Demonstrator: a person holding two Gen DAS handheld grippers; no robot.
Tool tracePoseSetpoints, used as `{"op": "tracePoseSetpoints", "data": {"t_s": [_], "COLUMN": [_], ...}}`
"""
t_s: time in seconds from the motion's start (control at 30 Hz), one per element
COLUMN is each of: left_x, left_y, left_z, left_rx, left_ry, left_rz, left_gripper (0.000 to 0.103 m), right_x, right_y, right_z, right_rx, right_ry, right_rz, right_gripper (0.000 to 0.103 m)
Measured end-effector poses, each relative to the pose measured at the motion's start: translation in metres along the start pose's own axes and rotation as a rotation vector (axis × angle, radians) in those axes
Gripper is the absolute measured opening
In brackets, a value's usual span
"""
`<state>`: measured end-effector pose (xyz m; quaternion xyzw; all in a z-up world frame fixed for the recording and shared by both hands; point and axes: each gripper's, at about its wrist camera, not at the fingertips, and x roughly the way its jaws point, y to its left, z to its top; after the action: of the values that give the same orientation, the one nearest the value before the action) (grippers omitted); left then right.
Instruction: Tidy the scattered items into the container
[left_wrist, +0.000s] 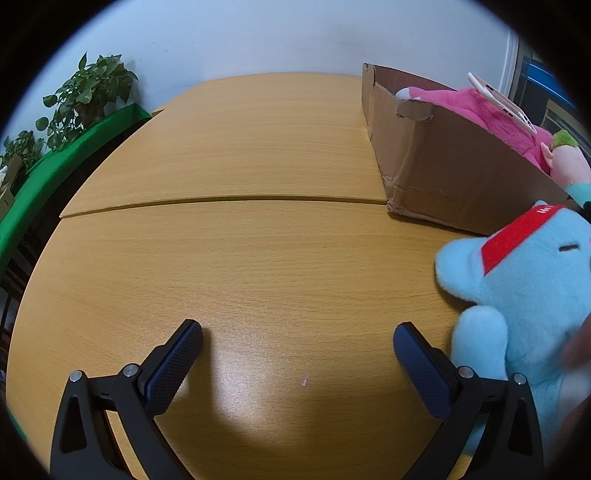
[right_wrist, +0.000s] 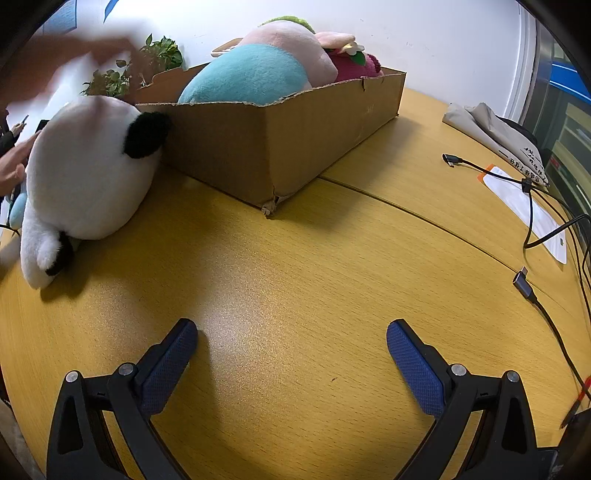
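Note:
A torn cardboard box stands on the wooden table, holding a pink plush and a phone. A light-blue plush with a red band lies just right of my left gripper, which is open over bare table. In the right wrist view the same box holds a teal-and-pink plush. A white plush with black ears lies against the box's left side. My right gripper is open and empty, well in front of the box.
Cables with plugs and a white sheet lie at the table's right edge, beside a beige bag. A blurred hand is at the upper left. Potted plants stand on a green ledge at left.

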<state>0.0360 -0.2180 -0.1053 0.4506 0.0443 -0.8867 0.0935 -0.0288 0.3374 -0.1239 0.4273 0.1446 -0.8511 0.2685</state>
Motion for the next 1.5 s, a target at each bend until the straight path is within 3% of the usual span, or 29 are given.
{"op": "tracePoseSetpoints", "data": {"t_s": [1.5], "left_x": [0.0005], "left_y": [-0.0002], "left_z": [-0.0046], "left_rx": [0.002], "left_ry": [-0.004], "left_rz": [0.0], "left_gripper": [0.103], "right_x": [0.0018], "right_y": [-0.0004], "right_z": [0.0007], "right_rx": [0.004], "right_ry": [-0.001], "right_rz": [-0.003], "right_gripper": [0.103]}}
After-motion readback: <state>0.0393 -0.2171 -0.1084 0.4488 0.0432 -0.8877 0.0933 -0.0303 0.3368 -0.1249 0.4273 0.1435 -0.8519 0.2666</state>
